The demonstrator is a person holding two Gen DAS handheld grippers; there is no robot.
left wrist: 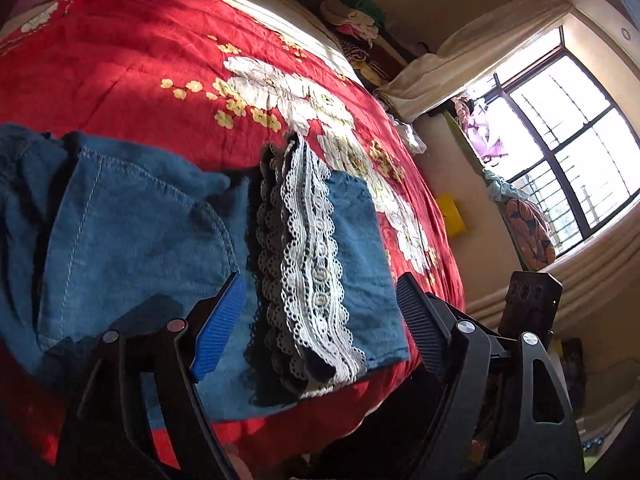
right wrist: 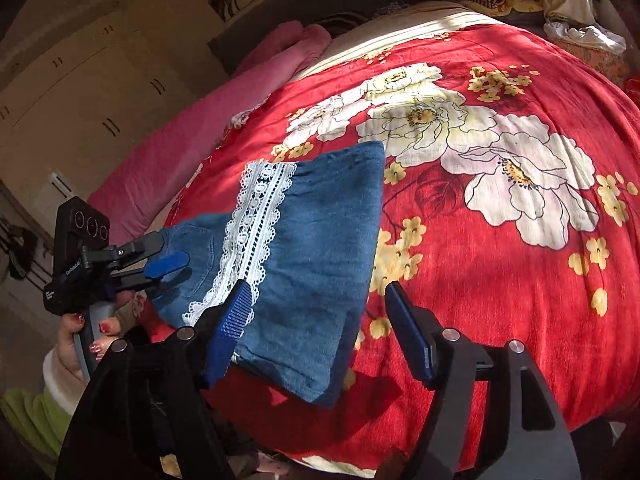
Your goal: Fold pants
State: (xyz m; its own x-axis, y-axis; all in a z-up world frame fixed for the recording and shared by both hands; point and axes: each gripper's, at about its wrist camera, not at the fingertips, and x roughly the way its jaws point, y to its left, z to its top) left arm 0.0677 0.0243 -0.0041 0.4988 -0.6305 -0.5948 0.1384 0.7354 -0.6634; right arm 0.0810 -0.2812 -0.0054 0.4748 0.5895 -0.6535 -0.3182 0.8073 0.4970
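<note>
Blue denim pants [left wrist: 132,232] with a white lace trim [left wrist: 304,264] lie folded on the red floral bedspread [left wrist: 140,64], near its front edge. My left gripper [left wrist: 320,320] is open, its fingers spread over the lace strip and empty. In the right wrist view the pants [right wrist: 316,256] and lace [right wrist: 252,232] lie ahead. My right gripper [right wrist: 316,328] is open above the pants' near corner, holding nothing. The left gripper [right wrist: 160,256] shows at the pants' left end, open.
A pink blanket [right wrist: 224,120] lies along the bed's far side. Piles of clothes [left wrist: 356,24] sit beyond the bed. A window [left wrist: 560,136] and wall are to the right. Wardrobe doors [right wrist: 80,92] stand to the left.
</note>
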